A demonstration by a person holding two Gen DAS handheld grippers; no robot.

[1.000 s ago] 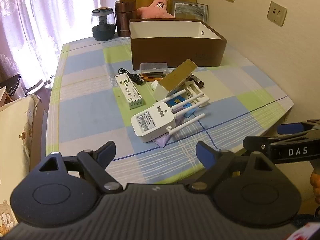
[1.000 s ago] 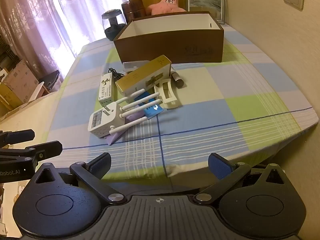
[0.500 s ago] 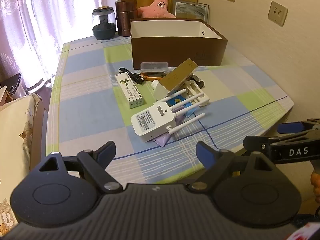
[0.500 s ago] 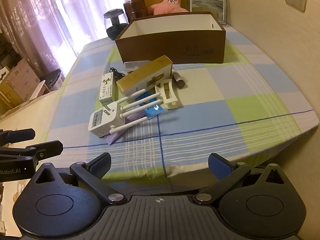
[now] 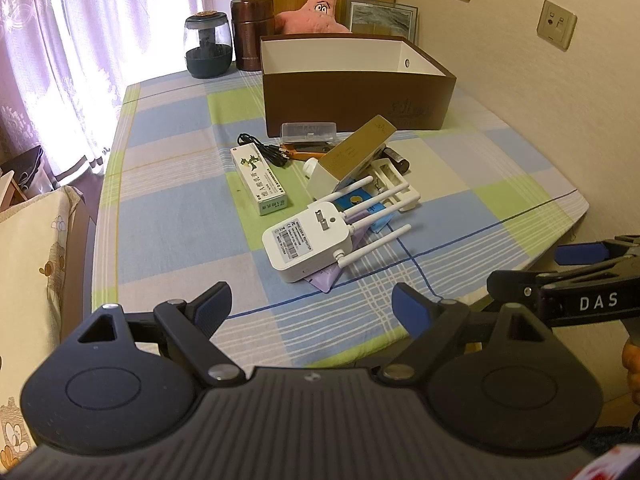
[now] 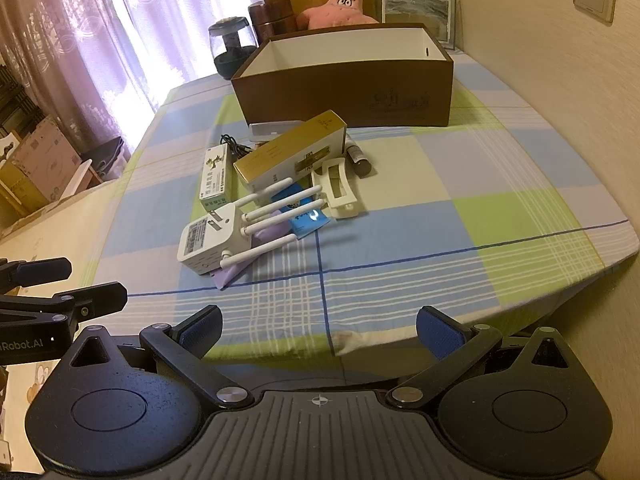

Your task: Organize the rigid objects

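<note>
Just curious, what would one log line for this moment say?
left tool: open, empty | right tool: open, empty | brown box: nothing visible inside | white router: on table

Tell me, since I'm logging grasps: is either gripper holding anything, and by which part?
Nothing is held. The left gripper and right gripper are both open, short of the white router.

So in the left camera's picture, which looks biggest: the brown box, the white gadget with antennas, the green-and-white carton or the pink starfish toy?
1. Brown box, by far the largest.
2. White gadget with antennas, though it lies nearer the camera, which flatters it.
3. Green-and-white carton and pink starfish toy: too close to rank, since the box hides part of the farther toy.
</note>
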